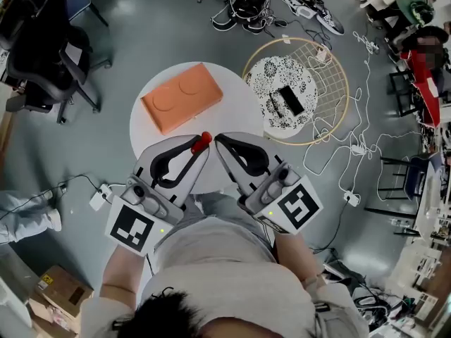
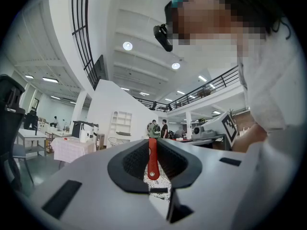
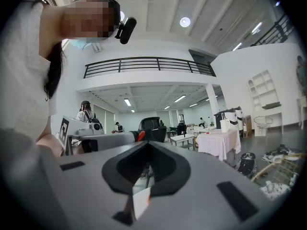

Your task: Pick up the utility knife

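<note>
Left gripper: jaws closed on the knife, in the person's left hand, close to the body, above the near edge of the counter.
Knife: red, clamped between the left jaws. Its end sticks out past the jaw tips in the head view.
Knife in the left gripper view: a narrow red strip standing upright in the slit between the two dark pads, with a small metal rivet near its lower end. The pads press it from both sides.
Right gripper: jaws brought together with nothing between them. In the right gripper view the dark pads meet at the tip.
Grippers to each other: side by side, tips angled inward and nearly touching, the knife's red end just left of the right jaw tips.
Left gripper from the right gripper view: its grey body lies across the left, with a red tip at its end.
Counter: round, white, on the grey floor, below and beyond the grippers.
Block: orange, flat, on the far left part of the counter, well apart from the jaws.
Wire tray: round, on the floor just right of the counter, holding a patterned cloth and a black thing.
</note>
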